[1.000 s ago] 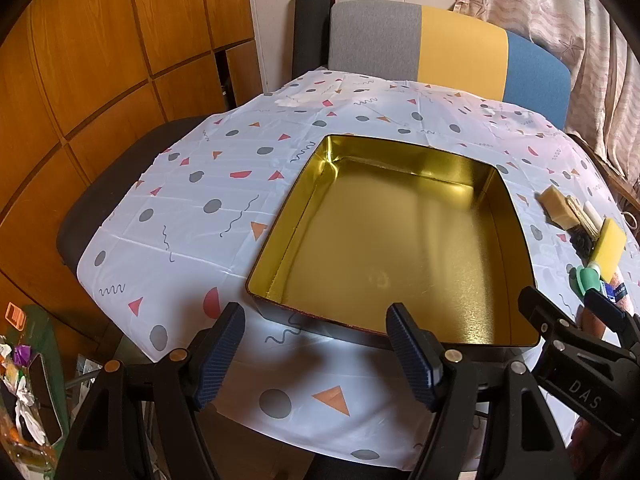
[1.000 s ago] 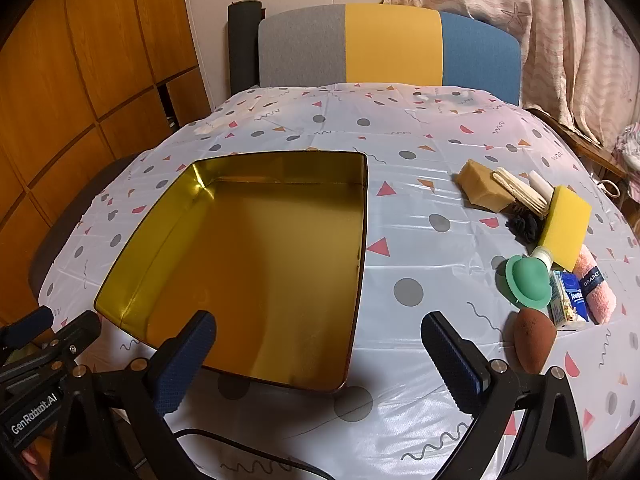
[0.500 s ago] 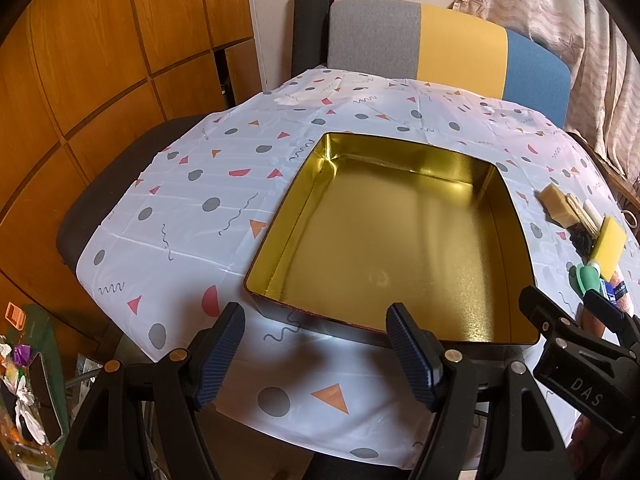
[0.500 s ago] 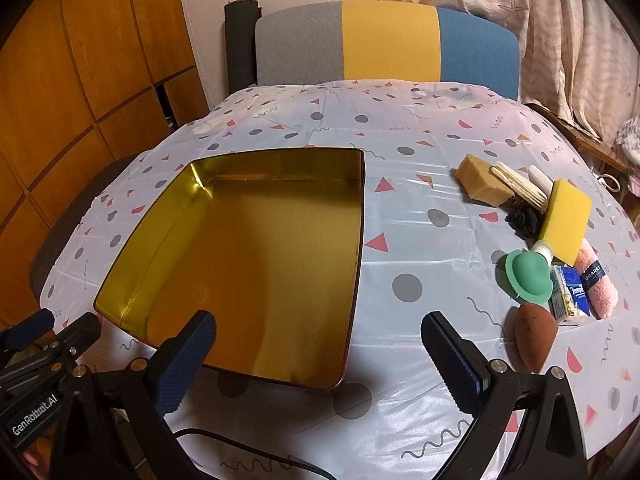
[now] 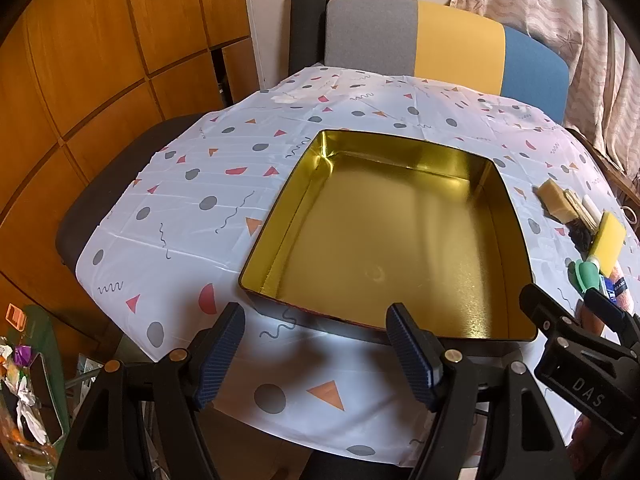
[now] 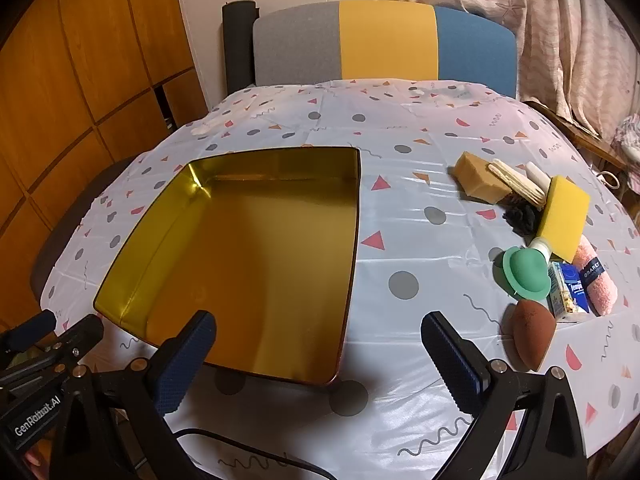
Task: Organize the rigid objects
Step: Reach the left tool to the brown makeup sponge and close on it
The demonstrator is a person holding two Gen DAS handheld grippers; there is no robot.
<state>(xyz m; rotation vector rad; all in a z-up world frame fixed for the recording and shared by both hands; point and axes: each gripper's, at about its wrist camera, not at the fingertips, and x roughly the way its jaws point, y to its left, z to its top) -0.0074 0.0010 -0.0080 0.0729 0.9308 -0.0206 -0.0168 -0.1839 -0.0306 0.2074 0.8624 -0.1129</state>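
Right wrist view shows the gold tin tray (image 6: 248,256) empty on the surface (image 6: 400,136). To the right of the tray lies a cluster: tan sponge block (image 6: 478,182), yellow sponge (image 6: 562,216), green silicone cap (image 6: 525,273), brown egg-shaped sponge (image 6: 532,336), small blue carton (image 6: 570,294). Both the right hand-held gripper (image 6: 320,364) and the left hand-held gripper (image 5: 316,356) stand released, grasping nothing. I judge some risks: the glossy plastic cloth can slide, the soft sponges can squash and slip, and the packed pieces can knock each other when one is taken.
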